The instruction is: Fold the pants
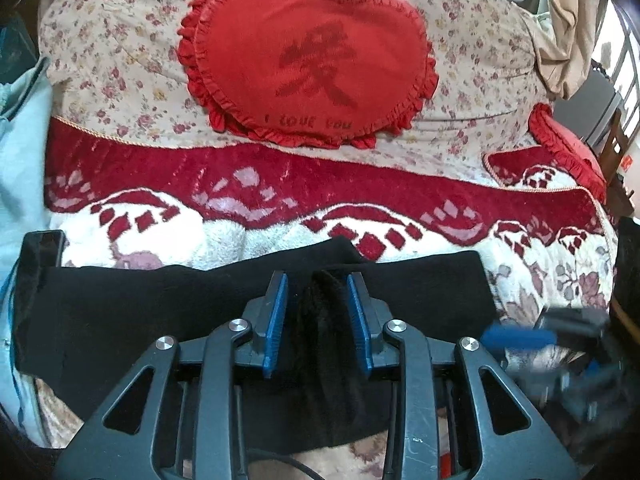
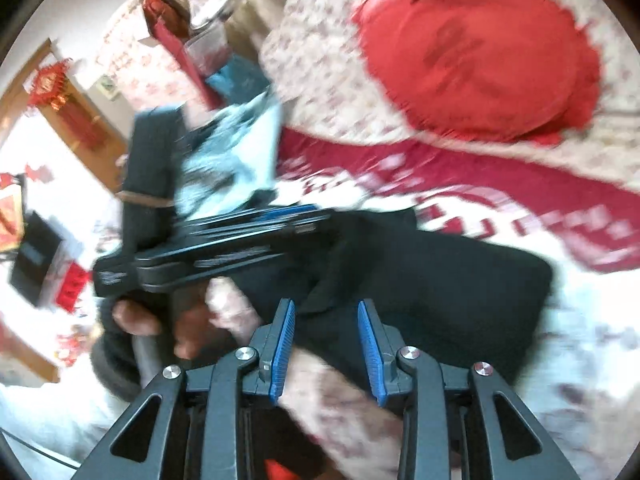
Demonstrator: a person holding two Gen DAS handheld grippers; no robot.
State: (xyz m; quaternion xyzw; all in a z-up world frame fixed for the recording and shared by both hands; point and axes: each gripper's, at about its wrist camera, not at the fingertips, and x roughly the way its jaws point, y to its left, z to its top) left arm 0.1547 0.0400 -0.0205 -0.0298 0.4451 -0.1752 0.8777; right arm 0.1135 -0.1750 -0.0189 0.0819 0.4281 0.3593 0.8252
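I see the bed's red-and-white blanket [image 1: 256, 200] carrying black pants [image 1: 160, 304] near me, a heart pillow [image 1: 308, 52] farther back.

Black pants [image 1: 168, 312] are seen laid flat across a red-and-white patterned blanket [image 1: 248, 236] on the bed, partly folded into a wide band. A raised fold at the middle is noted. Fabric appears soft and dark.

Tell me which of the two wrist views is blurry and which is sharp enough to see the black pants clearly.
Left wrist view: sharp; black pants and heart pillow are crisp, only the right gripper at the edge is smeared. Right wrist view: motion-blurred throughout, pants and left gripper streaked, window-side background washed out.
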